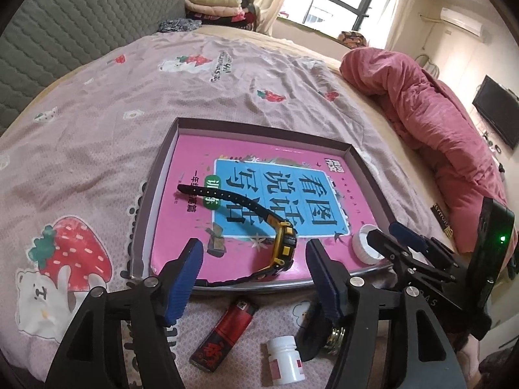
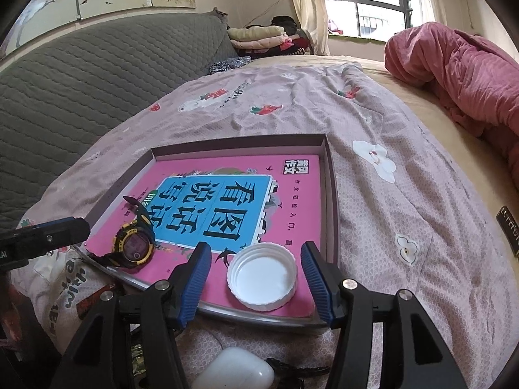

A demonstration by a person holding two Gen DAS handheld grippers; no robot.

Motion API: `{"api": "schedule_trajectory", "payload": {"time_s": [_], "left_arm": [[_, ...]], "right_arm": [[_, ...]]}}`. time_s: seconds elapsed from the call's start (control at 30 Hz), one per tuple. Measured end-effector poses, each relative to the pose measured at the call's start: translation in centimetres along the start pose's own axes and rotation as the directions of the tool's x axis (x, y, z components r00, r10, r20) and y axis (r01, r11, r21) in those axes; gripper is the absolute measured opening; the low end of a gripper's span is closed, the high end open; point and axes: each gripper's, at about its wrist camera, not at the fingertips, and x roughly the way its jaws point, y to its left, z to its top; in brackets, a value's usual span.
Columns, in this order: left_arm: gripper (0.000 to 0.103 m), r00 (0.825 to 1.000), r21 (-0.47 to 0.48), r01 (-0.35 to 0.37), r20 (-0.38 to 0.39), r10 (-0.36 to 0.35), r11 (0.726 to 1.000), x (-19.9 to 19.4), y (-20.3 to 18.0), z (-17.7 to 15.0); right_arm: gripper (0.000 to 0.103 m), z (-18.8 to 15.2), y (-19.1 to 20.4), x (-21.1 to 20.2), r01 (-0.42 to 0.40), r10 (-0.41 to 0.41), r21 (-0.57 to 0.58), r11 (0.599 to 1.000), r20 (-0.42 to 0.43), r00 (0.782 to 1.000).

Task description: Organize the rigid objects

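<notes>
A shallow box tray [image 1: 369,175] [image 2: 332,194] lies on the bed with a pink book [image 1: 194,214] [image 2: 292,201] inside. A black and yellow watch [image 1: 282,246] [image 2: 133,246] lies on the book near the tray's front. A white jar lid [image 2: 262,276] [image 1: 365,243] lies upside down on the book. My left gripper [image 1: 254,272] is open and empty, just in front of the watch. My right gripper [image 2: 254,278] is open, its jaws on either side of the lid, apart from it.
In front of the tray on the bedsheet lie a red lighter [image 1: 223,337], a white pill bottle [image 1: 287,359] and a white earbud case [image 2: 233,372]. A rolled red quilt [image 1: 431,123] lies at the right. A grey quilted headboard [image 2: 81,90] stands behind.
</notes>
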Motion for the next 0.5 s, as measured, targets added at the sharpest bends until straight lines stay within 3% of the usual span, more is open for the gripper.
{"api": "schedule_trajectory", "payload": {"time_s": [0.5], "left_arm": [[0.068, 1.000, 0.008, -0.004, -0.005, 0.004, 1.000, -0.8, -0.2, -0.9]], "right_arm": [[0.058, 0.5, -0.1, -2.9, -0.008, 0.008, -0.008, 1.000, 0.106, 0.994]]}}
